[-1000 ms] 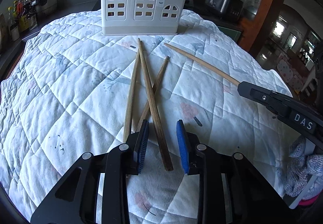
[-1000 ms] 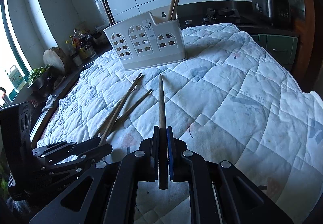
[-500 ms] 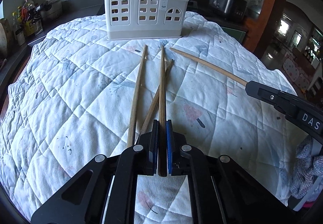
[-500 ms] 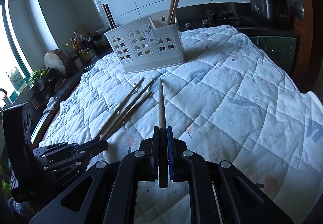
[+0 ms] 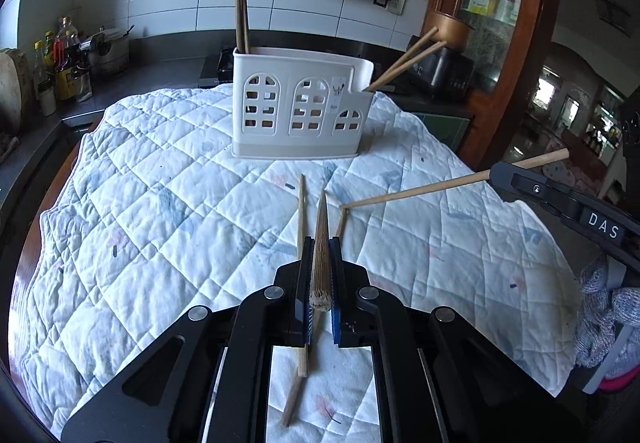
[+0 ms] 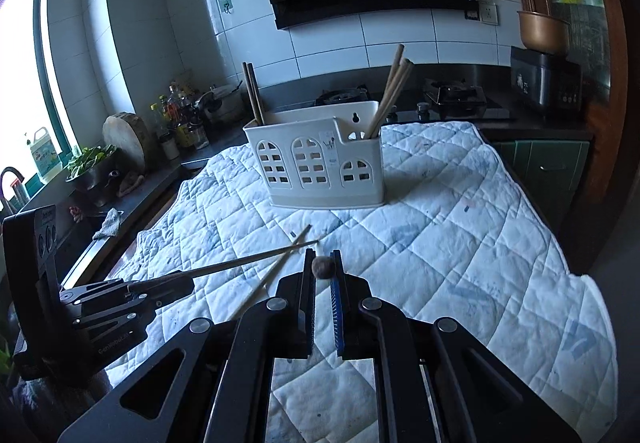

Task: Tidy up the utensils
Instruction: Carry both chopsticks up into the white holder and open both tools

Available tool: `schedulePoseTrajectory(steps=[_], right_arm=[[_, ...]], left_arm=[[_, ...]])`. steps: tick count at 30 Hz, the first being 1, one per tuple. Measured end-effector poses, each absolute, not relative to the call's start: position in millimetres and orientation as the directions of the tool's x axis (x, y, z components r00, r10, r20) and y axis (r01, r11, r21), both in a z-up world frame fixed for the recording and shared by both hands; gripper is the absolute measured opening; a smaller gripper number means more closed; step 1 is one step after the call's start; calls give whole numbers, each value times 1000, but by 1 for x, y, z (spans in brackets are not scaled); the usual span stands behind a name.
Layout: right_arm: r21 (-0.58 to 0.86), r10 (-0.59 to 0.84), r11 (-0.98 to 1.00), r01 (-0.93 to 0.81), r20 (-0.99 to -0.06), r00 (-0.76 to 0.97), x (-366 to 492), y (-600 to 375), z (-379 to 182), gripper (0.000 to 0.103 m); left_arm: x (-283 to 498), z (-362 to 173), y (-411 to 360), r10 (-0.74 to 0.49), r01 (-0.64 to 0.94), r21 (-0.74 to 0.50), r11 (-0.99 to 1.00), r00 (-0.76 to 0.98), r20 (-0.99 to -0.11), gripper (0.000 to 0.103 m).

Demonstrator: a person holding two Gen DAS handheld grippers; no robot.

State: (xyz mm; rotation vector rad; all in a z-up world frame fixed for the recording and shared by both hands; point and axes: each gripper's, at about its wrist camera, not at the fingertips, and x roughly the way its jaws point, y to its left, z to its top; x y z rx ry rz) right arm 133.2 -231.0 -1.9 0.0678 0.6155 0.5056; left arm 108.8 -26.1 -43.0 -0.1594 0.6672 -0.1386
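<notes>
The chopsticks point(image 5: 301, 215) look like bare matt wood, the one in the left claw point(image 5: 320, 283) showing a rough fibrous end. The caddy point(image 5: 300, 103) is smooth cream plastic on a soft quilted white cloth point(image 5: 160, 223). Far behind, the wall tiles point(image 6: 400, 35) are glossy.

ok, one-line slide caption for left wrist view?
Left hand-held gripper clamps a dark chopstick, aimed at the white utensil caddy.

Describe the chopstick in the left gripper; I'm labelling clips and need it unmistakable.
On the white quilted cloth, before the white plastic utensil caddy with arched cutouts, the left gripper clamps one dark brown wooden chopstick pointing at the caddy. Unlike the two paler chopsticks lying flat beside it, it is darker and gripped.
</notes>
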Motion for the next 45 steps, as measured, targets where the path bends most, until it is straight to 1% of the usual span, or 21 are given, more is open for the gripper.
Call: schedulePoseTrajectory(steps=[8,16,19,23,31,37,45], right_arm=[[154,471,870,-468,-534,702,153,-217,34,7],[109,468,865,-489,-527,710,162,-207,57,7],[100,471,862,-497,-524,710,167,-204,66,7],[77,469,859,-506,-516,717,174,-203,81,7],[25,455,861,-509,-486,746,187,-207,117,7],[32,452,869,-494,-459,765,207,-213,146,7],[18,414,889,-457,-455,788,249,-208,163,7]], left_arm=[[122,-19,-6,-192,91,-204,975,809,-556,5],[132,2,7,-237,125,-240,963,820,-521,5],[136,17,8,-237,140,-222,965,831,-504,5],[146,35,11,-261,166,-229,959,829,-495,5],[164,68,11,-263,197,-185,963,844,-468,5],[183,110,13,-258,207,-165,964,876,-408,5],[227,170,17,-197,167,-121,979,930,-311,5]])
